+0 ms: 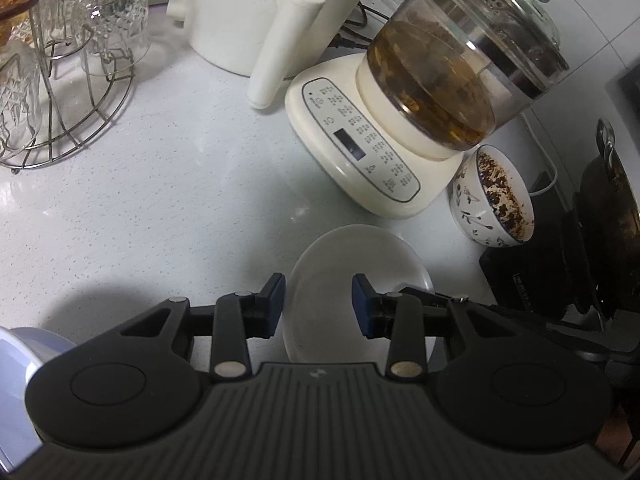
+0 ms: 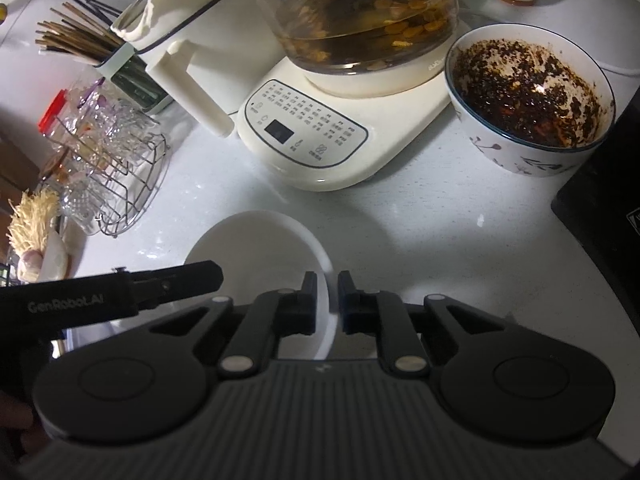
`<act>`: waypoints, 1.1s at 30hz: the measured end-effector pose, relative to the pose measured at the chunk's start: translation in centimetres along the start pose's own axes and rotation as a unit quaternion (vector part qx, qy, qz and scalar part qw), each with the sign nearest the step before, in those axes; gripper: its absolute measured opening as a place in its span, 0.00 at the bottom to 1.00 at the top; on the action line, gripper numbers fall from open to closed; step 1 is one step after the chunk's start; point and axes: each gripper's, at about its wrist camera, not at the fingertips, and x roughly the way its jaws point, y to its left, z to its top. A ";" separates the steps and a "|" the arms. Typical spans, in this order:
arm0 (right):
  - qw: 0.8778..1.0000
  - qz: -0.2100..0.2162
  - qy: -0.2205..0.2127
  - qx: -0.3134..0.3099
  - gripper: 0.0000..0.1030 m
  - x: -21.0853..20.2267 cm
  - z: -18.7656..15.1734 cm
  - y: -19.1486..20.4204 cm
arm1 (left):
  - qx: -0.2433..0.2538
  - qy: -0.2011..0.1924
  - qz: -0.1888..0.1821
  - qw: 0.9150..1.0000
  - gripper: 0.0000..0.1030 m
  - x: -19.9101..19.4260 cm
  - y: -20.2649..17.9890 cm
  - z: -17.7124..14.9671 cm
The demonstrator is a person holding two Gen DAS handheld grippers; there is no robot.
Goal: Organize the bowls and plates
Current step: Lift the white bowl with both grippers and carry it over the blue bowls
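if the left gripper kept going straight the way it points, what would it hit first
Most likely the white plate, which lies directly between and beyond the left gripper and its open jaws; the bare countertop comes after. Depth is hard to judge.

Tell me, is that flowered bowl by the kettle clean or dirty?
Dirty. The flowered bowl stands upright beside the kettle base, its inside coated with dark flaky residue.
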 end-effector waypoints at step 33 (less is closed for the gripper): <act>0.995 0.070 -0.001 -0.077 0.13 -8.7 4.0 6.4 | -0.049 -0.066 0.047 0.996 0.42 -13.0 -2.5 0.6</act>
